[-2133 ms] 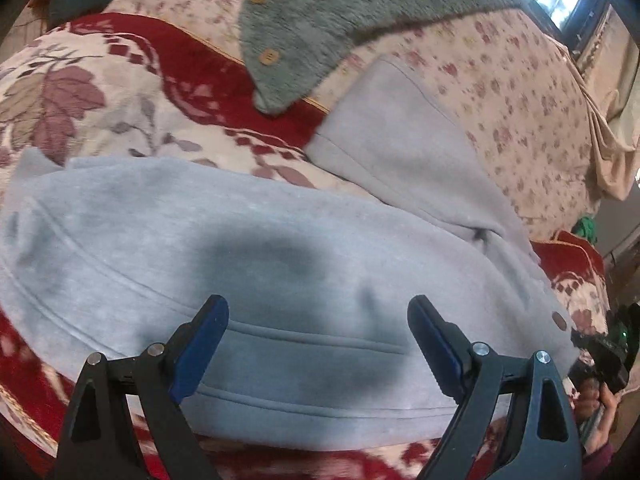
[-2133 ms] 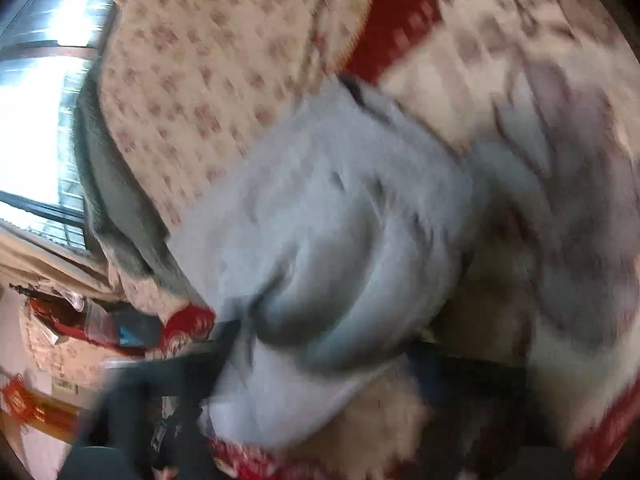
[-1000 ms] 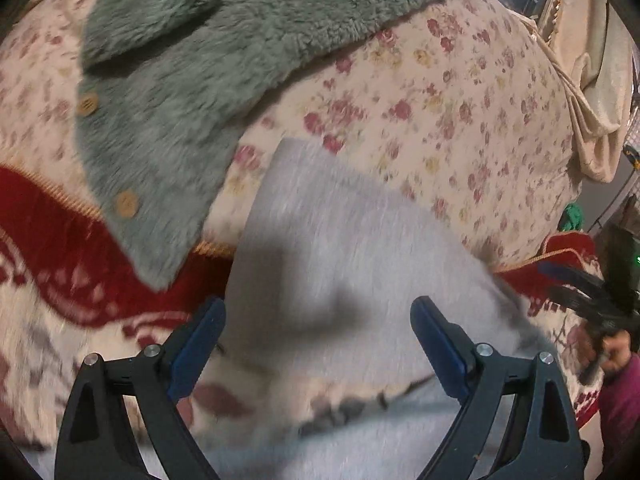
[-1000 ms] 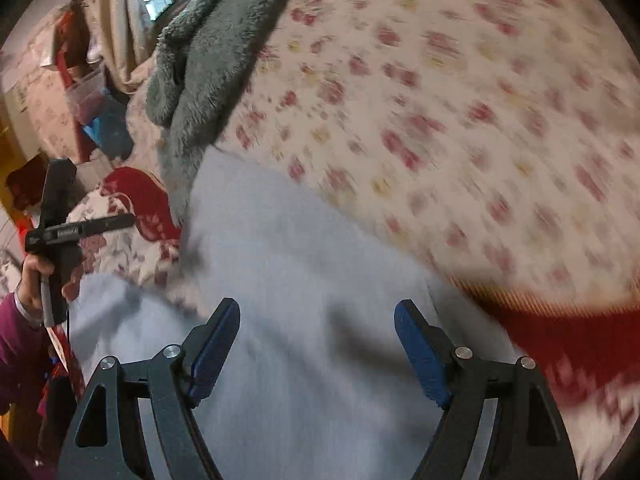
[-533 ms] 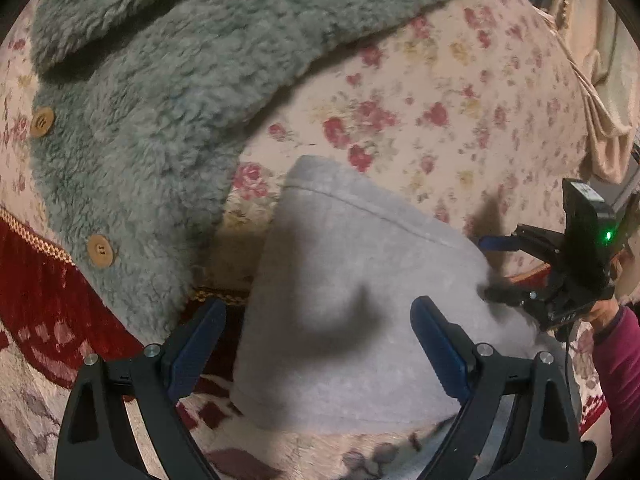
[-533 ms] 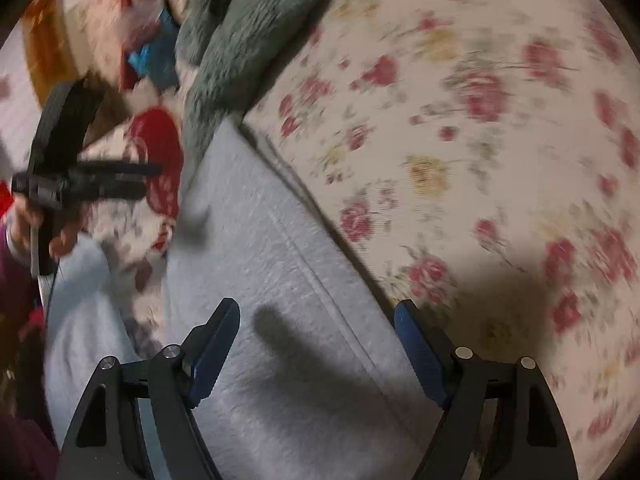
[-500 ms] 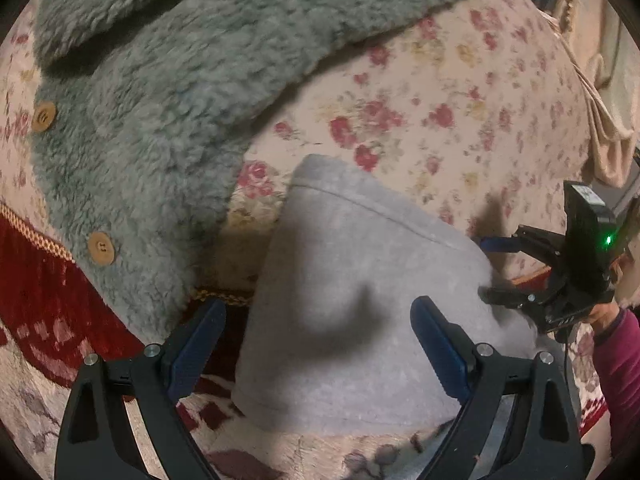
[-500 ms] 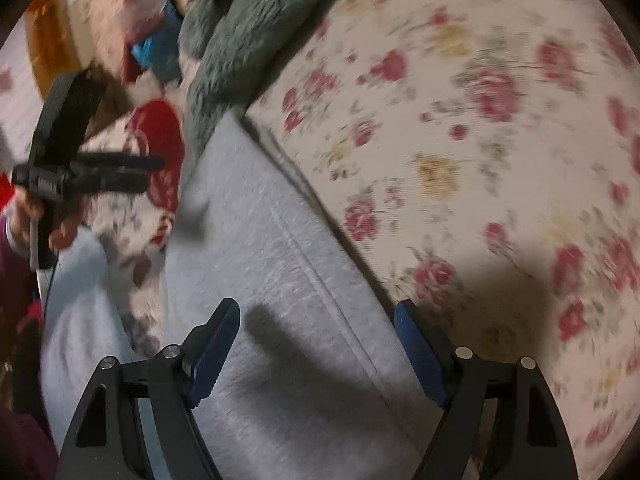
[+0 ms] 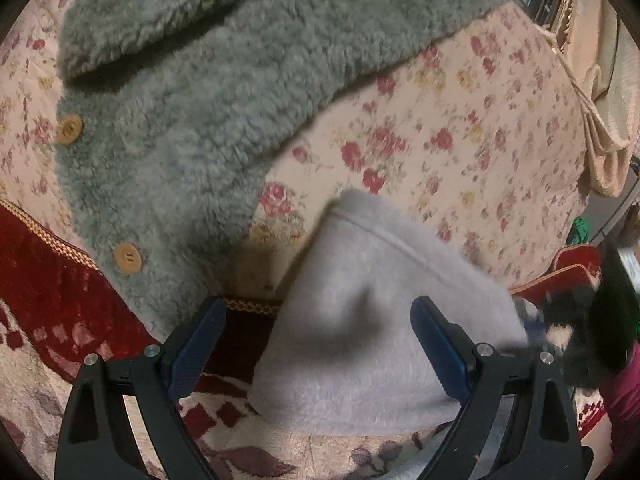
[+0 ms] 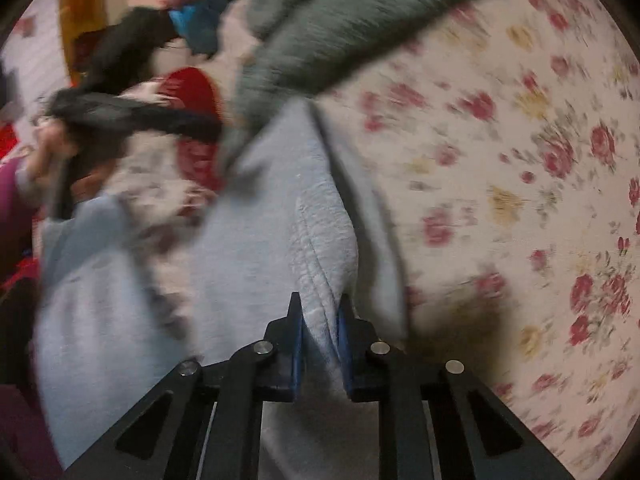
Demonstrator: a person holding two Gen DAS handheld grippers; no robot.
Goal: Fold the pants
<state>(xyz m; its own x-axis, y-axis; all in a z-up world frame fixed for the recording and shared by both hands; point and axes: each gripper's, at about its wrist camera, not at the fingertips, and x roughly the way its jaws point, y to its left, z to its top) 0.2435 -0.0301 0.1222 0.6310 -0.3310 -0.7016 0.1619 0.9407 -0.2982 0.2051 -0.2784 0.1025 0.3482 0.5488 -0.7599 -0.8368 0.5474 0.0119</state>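
Grey fleece pants (image 10: 256,240) lie on the flowered bedspread (image 10: 520,160), one leg's hem now pinched in the right gripper (image 10: 320,332), whose jaws stood wide a second ago. The left gripper (image 9: 316,344) hovers wide open over the leg's other corner, holding nothing. A green fleecy jacket (image 9: 200,100) lies beside. The fold looks ready to begin.

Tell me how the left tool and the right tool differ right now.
The left tool stands wide open over the grey pants, gripping nothing; the right tool is shut on a pinched fold of them. Both have blue pads on black fingers.
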